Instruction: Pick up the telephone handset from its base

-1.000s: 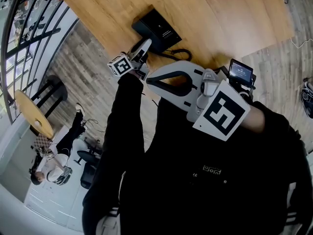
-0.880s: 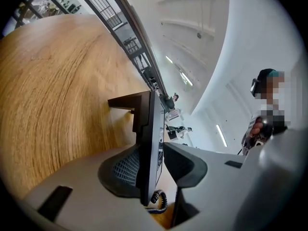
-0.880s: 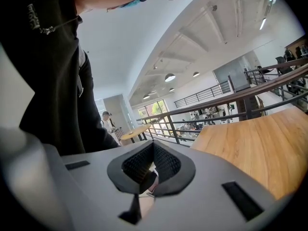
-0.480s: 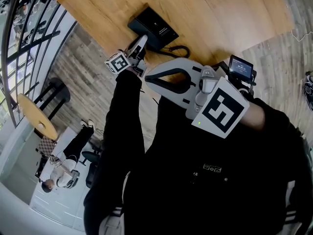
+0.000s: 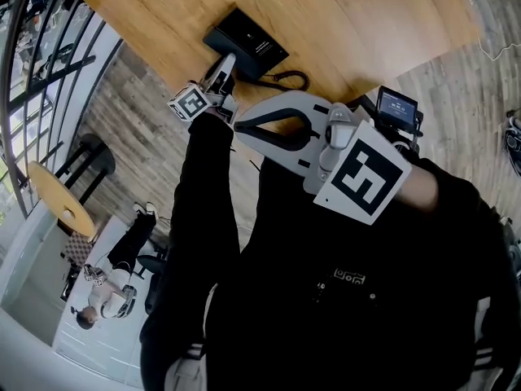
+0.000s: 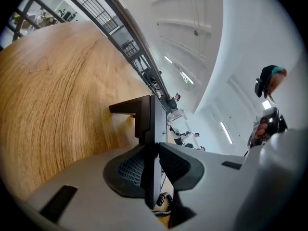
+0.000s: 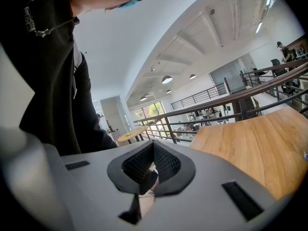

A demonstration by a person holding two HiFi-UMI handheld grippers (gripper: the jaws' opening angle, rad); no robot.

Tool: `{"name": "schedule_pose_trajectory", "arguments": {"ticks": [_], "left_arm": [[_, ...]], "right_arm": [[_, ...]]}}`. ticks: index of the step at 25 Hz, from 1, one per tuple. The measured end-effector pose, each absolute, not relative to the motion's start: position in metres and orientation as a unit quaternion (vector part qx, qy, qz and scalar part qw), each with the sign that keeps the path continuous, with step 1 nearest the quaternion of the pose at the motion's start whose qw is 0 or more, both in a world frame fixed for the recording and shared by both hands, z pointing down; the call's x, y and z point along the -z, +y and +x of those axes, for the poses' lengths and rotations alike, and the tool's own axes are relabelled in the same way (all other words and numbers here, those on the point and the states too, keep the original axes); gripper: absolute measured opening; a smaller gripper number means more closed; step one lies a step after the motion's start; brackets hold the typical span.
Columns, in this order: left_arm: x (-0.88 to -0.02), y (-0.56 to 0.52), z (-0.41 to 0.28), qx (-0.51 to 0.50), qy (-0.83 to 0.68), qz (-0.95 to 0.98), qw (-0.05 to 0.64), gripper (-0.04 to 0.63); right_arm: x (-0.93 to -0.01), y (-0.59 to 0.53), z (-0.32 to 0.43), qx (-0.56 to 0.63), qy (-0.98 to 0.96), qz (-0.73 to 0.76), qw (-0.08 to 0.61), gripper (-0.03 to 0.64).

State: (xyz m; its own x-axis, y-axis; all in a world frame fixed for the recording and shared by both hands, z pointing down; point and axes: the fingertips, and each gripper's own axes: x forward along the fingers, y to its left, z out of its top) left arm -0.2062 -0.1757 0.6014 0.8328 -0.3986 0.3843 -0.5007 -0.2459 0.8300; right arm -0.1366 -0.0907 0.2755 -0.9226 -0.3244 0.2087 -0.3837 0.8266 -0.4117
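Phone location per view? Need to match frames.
Head view: phone top centre-left, at the left gripper's tip.
Left gripper view: centre, between the jaws, which have just closed further onto it.
Right gripper view: not in it.
Shared landmark: the wooden table, in all three.

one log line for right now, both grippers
left gripper: jaws just closing, pads on handset | right gripper: shut, empty | base: on table

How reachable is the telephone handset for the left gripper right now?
Yes, it seems so: nothing blocks it. The left gripper has just been closing, and the handset already sits between its jaws.
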Motion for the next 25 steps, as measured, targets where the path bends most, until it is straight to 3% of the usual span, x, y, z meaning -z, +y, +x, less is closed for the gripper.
{"name": "schedule_pose_trajectory", "arguments": {"ticks": [6,25], "left_arm": [[-0.602,-0.170,-0.202,-0.036,-0.293,0.767,0.571,0.093],[-0.584,-0.166,-0.199,-0.025,-0.293,0.780,0.552,0.078]], "right_arm": [[-0.275,-0.082,-0.136,-0.227,-0.954,0.187,0.065,0.018],[-0.262,-0.064,-0.133,-0.205,-0.955,0.203,0.064,0.018]]}}
